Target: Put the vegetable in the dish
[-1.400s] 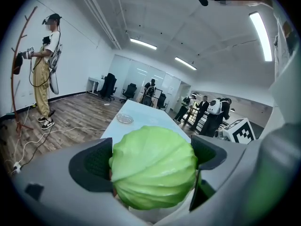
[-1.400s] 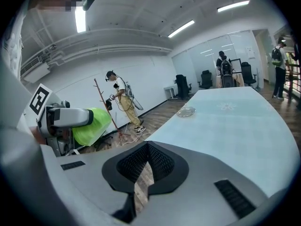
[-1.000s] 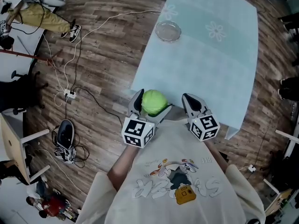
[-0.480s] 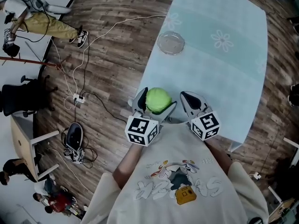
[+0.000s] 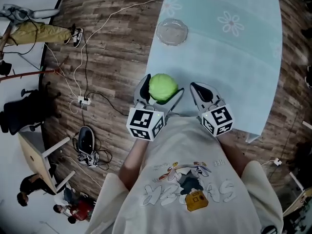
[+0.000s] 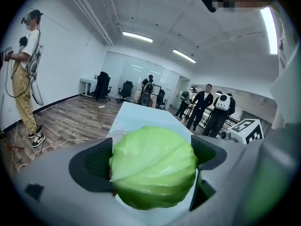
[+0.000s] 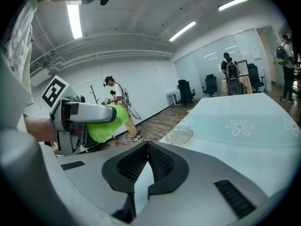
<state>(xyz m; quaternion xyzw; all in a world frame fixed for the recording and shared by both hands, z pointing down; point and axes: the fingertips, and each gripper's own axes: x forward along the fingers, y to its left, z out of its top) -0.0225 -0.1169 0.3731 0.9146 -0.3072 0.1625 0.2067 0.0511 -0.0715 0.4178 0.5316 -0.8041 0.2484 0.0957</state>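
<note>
A round green cabbage point(image 5: 163, 87) point(image 6: 153, 167) is clamped between the jaws of my left gripper point(image 5: 160, 92) point(image 6: 154, 159), held in the air over the near left corner of the pale blue table point(image 5: 229, 62). The same cabbage point(image 7: 107, 123) shows at the left of the right gripper view. My right gripper point(image 5: 201, 94) point(image 7: 147, 166) is beside it, jaws touching, with nothing in them. The clear glass dish point(image 5: 172, 31) point(image 7: 179, 135) sits empty near the table's far left edge, well beyond both grippers.
The table's cloth has white flower prints point(image 5: 230, 22). White cables point(image 5: 92, 43) and a power strip point(image 5: 84, 100) lie on the wooden floor left of the table. People point(image 6: 204, 106) stand at the far end of the room; one person point(image 6: 26, 74) stands at left.
The two grippers and the cabbage have stayed close to the person's chest. The view has shifted, so the table and dish sit a little higher and further left in frame.
</note>
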